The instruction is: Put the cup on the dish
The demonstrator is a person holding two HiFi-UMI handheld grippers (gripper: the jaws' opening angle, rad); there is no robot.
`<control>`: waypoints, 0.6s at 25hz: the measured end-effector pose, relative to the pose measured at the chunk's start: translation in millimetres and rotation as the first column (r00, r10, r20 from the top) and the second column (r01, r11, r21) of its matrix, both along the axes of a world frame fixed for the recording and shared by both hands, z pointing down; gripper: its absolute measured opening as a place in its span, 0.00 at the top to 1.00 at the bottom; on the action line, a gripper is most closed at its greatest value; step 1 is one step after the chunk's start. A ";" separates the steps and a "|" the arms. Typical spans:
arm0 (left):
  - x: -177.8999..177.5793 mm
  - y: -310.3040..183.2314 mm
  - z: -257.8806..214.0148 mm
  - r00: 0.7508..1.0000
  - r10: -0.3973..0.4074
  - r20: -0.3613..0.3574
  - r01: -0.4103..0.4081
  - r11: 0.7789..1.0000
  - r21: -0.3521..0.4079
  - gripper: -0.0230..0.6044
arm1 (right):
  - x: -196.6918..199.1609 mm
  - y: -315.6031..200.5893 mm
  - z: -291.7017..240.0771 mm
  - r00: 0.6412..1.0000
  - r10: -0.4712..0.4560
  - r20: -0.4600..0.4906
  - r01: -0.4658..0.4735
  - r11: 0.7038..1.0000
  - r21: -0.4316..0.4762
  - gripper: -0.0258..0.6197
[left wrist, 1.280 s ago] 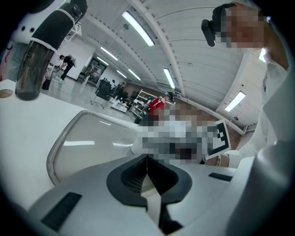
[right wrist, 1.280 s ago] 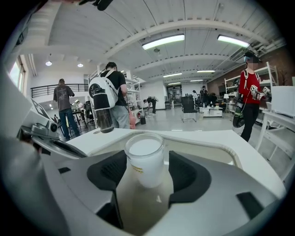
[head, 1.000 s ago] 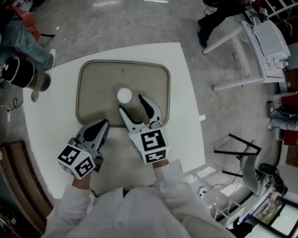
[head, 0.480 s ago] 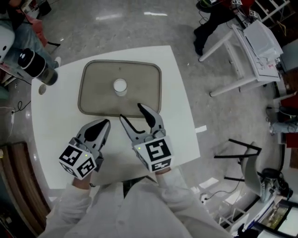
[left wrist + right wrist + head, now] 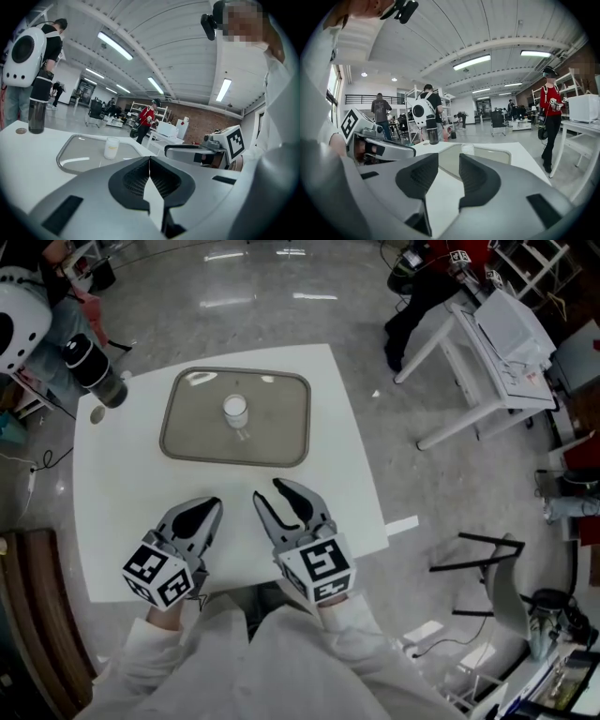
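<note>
A small white cup (image 5: 235, 412) stands upright on the grey dish (image 5: 281, 432), a shallow tray at the far side of the white table (image 5: 347, 474). Both grippers hang over the table's near edge, well short of the dish. My left gripper (image 5: 208, 507) is shut and empty, its tips touching. My right gripper (image 5: 272, 491) is open with nothing between its fingers; its jaws have just been closing. The left gripper view shows the cup (image 5: 111, 148) on the dish (image 5: 70, 157) beyond the closed tips (image 5: 149, 161). In the right gripper view the cup (image 5: 467, 149) stands past the gap (image 5: 448, 164).
A dark bottle (image 5: 94, 371) stands at the table's far left corner beside a small round disc (image 5: 97, 414). A white desk frame (image 5: 478, 343) stands on the floor to the right. People stand around the room, one with a white backpack (image 5: 23, 51).
Both grippers have drawn back from the dish toward the table's near edge. The right jaws have narrowed. The cup stays where it was on the dish.
</note>
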State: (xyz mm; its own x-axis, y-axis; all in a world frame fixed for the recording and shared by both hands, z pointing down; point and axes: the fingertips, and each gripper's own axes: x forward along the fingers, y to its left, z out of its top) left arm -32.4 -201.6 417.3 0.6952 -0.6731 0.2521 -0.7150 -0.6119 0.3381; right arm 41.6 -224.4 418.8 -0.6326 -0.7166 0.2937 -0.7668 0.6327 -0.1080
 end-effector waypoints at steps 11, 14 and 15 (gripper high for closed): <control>10.2 49.3 4.8 1.000 0.000 0.031 0.000 1.000 -0.018 0.95 | 14.2 45.7 -6.0 0.999 0.009 -0.037 -0.009 1.000 0.017 0.92; 9.0 52.9 1.3 0.999 0.020 0.041 -0.019 1.000 -0.012 0.95 | 13.8 50.8 -12.8 0.999 0.024 -0.029 -0.023 0.999 0.033 0.93; 9.0 53.1 -0.3 0.999 0.026 0.044 -0.025 1.000 -0.007 0.95 | 14.4 51.4 -14.1 0.999 0.026 -0.029 -0.025 0.999 0.043 0.93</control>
State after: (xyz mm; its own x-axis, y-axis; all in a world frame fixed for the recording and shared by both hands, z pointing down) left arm -23.4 -148.5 417.0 0.7001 -0.6535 0.2876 -0.7137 -0.6279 0.3105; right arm 56.0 -173.1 404.7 -0.6054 -0.7447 0.2809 -0.7852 0.6165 -0.0580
